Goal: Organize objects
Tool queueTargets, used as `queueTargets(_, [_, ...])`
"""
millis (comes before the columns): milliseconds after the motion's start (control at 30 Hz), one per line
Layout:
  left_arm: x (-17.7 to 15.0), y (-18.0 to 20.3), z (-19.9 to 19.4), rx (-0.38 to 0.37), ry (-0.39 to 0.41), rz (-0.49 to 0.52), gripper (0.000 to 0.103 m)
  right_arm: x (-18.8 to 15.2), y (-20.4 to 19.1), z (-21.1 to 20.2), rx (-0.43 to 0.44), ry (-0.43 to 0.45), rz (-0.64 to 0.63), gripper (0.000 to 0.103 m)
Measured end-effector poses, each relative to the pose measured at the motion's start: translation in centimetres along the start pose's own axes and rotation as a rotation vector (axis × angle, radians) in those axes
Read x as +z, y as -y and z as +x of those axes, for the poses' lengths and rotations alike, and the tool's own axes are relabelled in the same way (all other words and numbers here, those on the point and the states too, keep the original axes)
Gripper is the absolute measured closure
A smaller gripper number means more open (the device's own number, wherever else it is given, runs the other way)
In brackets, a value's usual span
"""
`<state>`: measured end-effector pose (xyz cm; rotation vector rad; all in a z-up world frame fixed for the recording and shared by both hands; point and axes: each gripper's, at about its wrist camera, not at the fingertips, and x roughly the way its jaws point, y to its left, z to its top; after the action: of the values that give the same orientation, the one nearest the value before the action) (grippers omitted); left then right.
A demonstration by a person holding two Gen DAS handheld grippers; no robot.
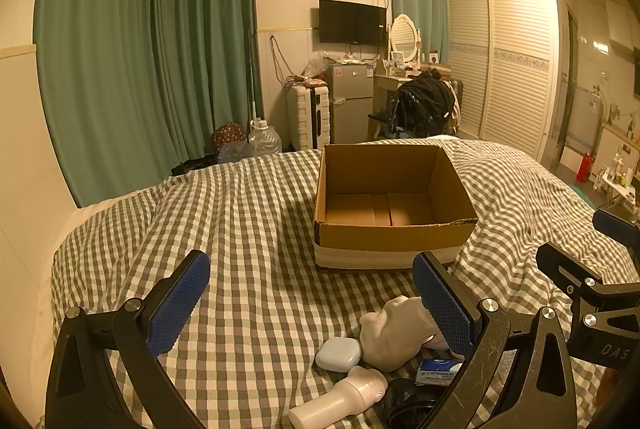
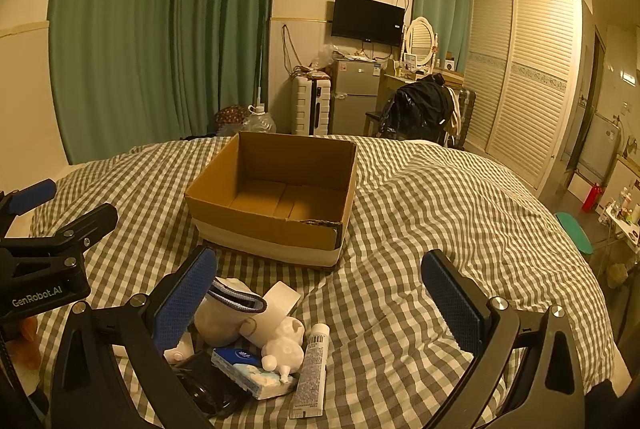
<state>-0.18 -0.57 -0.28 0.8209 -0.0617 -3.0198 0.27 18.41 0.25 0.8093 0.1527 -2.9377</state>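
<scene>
An open, empty cardboard box [image 1: 394, 229] [image 2: 260, 225] stands on the checked bedspread [image 1: 256, 229]. Near me lies a pile of small things: a white sock [image 1: 394, 333] [image 2: 224, 313], a pale blue case [image 1: 338, 353], a white bottle [image 1: 340, 399], a tissue pack [image 1: 438, 371] [image 2: 250, 373], a tube [image 2: 311, 373], a white tape roll [image 2: 278, 303], a white toy [image 2: 284, 349] and a black item [image 1: 406, 405]. My left gripper [image 1: 310, 303] is open above the pile's left side. My right gripper [image 2: 320, 301] is open above the pile's right side. Both are empty.
Beyond the bed's far edge stand green curtains [image 1: 160, 41], a white suitcase [image 1: 308, 113], a small fridge [image 1: 352, 101], a chair with dark clothes [image 1: 424, 105] and a louvred wardrobe [image 1: 508, 61]. The bedspread [image 2: 460, 213] stretches right of the box.
</scene>
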Motion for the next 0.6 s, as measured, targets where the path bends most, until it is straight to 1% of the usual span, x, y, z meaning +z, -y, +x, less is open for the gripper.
queueTargets(600, [-0.07,-0.21,0.44,-0.003,-0.016,-0.008,0.0,0.25,-0.22,0.12,0.02,-0.007,-0.003,0.0])
